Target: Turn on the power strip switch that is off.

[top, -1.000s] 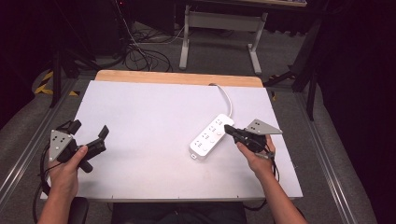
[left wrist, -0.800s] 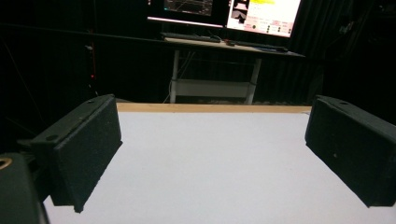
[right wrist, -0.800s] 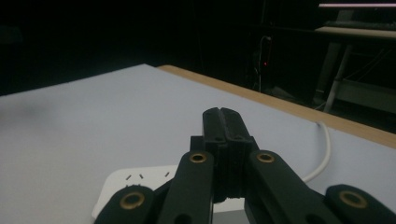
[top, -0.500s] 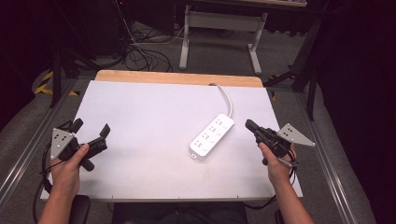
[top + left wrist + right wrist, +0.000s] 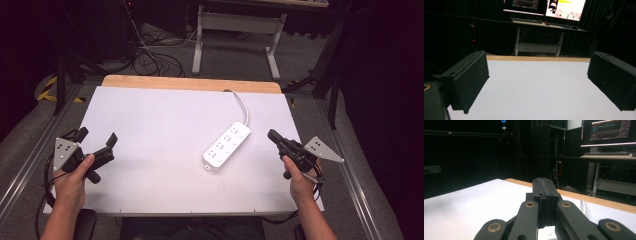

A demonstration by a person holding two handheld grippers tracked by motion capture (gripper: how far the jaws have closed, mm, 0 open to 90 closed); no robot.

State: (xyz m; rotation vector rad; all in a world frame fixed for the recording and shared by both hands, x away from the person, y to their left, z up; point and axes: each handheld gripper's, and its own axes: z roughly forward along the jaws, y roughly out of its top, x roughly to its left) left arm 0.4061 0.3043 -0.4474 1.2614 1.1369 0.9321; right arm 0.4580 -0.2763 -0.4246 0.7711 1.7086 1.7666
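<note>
Evidently the work was at a resting point rather than mid-grasp: the white plastic power strip (image 5: pixel 227 147) lay flat and untouched on the white table top (image 5: pixel 150 120), right of centre, set diagonally, with its thick white cord (image 5: pixel 243 102) curving off toward the far wooden edge (image 5: pixel 190 83). Nothing was plugged into its sockets as far as the high view showed, and neither tool was in contact with it, so whatever handling it called for looked either finished or yet to begin; the pictures could not settle which.

The right gripper (image 5: pixel 272 135) hovered just beside the strip's right side, near the table's right edge, its jaws pressed together with nothing between them; in its own view the ribbed black pads (image 5: pixel 543 192) met face to face, brass-coloured pivots gleaming on matte links. The left gripper (image 5: pixel 97 142) was held well apart from the strip, near the left edge, jaws spread wide and empty; its pads (image 5: pixel 469 80) looked like coarse, grainy black foam blocks. The table surface was smooth, matte and bare. Grey three-cornered plates (image 5: pixel 322 149) topped both tools.
</note>
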